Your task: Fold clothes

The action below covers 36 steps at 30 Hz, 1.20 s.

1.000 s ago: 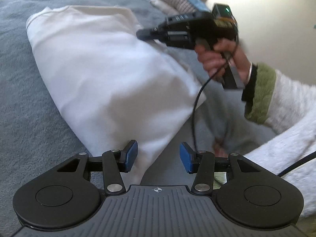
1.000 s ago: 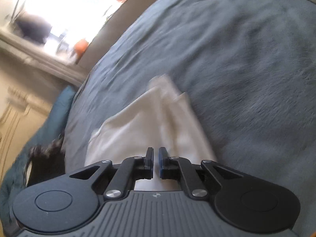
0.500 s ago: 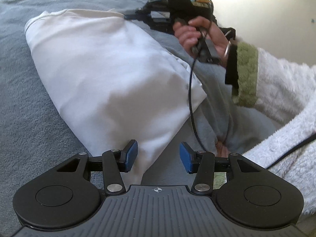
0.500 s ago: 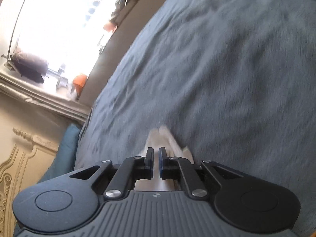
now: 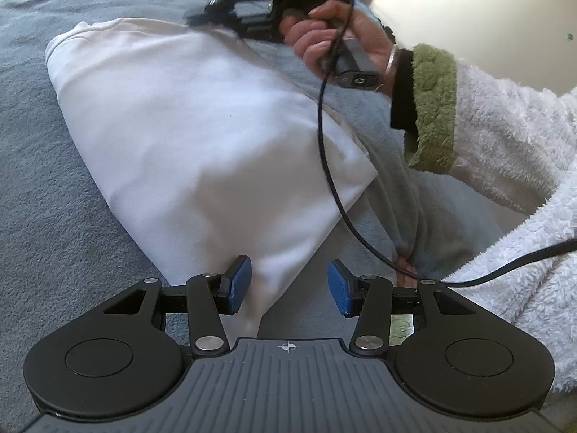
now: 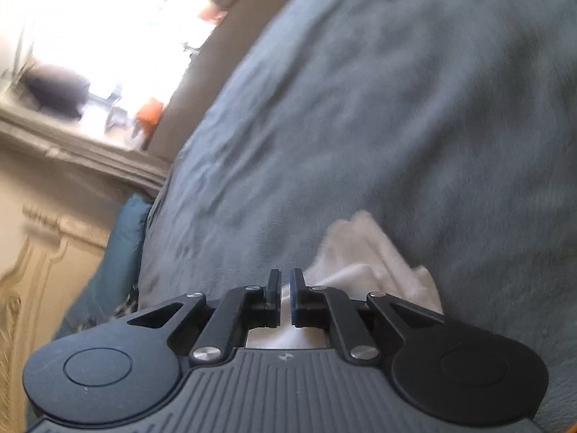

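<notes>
Left wrist view: a grey blanket (image 5: 54, 187) fills the frame, and on it lies the folded white garment (image 5: 202, 137), a long pale slab running from 10 o'clock down toward 6 o'clock. Its near corner tapers between the two blue pads of my left gripper (image 5: 287, 287), whose jaws stand wide apart; the cloth passes just beside the left pad, and I cannot tell whether it touches. At 1 o'clock, my right hand (image 5: 335, 36), in a fluffy white sleeve with a green cuff (image 5: 432, 108), holds the other gripper at the garment's far end, a black cable (image 5: 324, 137) trailing down across the cloth.

Right wrist view, blurred: the same grey blanket, with a bright window (image 6: 101, 29) at 10 o'clock. My right gripper (image 6: 285, 296) has its jaws drawn narrow, only a thin gap between them. A crumpled white garment edge shows just right of the pads and beneath them; whether it is pinched is hidden.
</notes>
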Available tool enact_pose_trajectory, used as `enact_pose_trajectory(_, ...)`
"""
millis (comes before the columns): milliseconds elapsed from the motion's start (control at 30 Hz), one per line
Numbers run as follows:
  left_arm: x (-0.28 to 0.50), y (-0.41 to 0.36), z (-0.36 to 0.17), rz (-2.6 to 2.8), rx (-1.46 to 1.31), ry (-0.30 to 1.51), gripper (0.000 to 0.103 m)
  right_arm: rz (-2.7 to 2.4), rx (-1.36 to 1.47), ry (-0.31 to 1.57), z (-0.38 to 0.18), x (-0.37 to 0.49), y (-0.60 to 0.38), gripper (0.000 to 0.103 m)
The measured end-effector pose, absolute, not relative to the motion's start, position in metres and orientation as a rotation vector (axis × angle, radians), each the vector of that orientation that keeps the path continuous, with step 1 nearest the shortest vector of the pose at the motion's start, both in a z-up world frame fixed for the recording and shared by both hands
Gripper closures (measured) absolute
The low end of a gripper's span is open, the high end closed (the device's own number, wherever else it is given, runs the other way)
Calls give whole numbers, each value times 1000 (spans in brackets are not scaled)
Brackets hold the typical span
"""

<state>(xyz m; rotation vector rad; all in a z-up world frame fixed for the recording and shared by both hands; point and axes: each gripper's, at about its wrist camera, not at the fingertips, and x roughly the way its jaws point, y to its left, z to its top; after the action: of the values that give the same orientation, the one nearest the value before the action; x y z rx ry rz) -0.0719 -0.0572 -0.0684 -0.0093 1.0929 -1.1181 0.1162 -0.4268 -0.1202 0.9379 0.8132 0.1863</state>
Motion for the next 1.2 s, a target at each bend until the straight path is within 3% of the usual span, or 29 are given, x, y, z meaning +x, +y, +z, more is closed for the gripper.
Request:
enact_pose_trajectory(333,-72,-63,-74,-1113,-1,1092,56,234,927,926,-136,133,-401,101)
enact_pose_trajectory(500,-70,-70,-83,-1105,-8,1102,56,246,950,855,-117,136,-399,98)
enact_pose_trajectory(733,-69,-74,-86,-1103,-23,1112,56,370,880,1035,-128,146,-366,96)
enact_pose_trajectory(933,-69,-77,-88,-1101,-35,1120,56,270,983,910,-124,148,-383,95)
enact_pose_trajectory(1200,-69,-77,-89,-1098,-41,1124,56,389,933,1053,-134,151,-352,90)
